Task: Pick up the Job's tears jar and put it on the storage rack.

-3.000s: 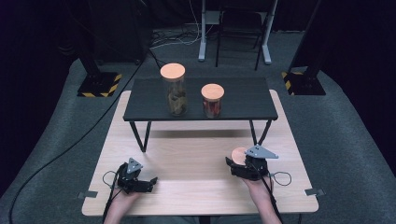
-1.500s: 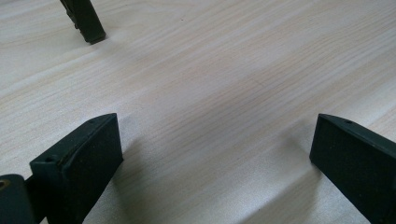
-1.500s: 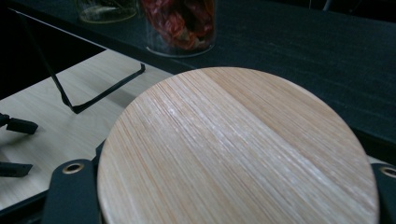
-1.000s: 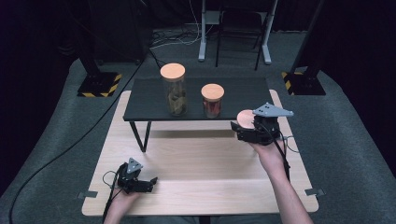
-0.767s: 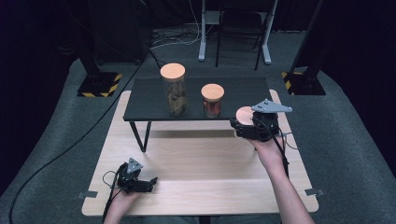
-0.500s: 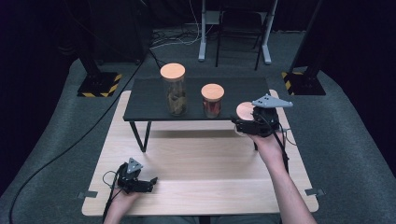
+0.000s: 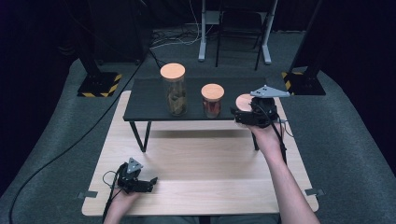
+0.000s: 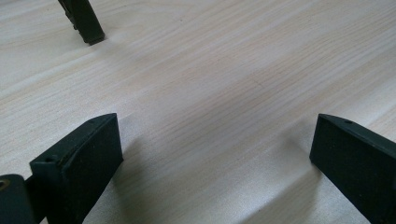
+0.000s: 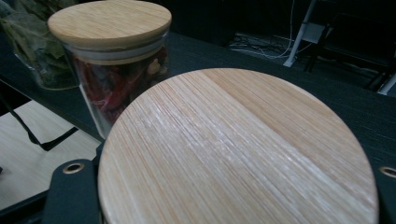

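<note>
The right gripper [image 7: 243,115], right of centre in the high view, is clamped on a small jar with a bamboo lid [image 9: 238,149], held over the right end of the black raised shelf [image 7: 144,100]. Two lidded jars already stand there: a tall one with leaves [image 7: 174,91] and a short one with red contents [image 7: 212,100] just left of the carried jar. Setting down and releasing look to be what remains. The left gripper [image 7: 144,183], lower left, rests spread and empty on the wooden table [image 7: 210,158].
</note>
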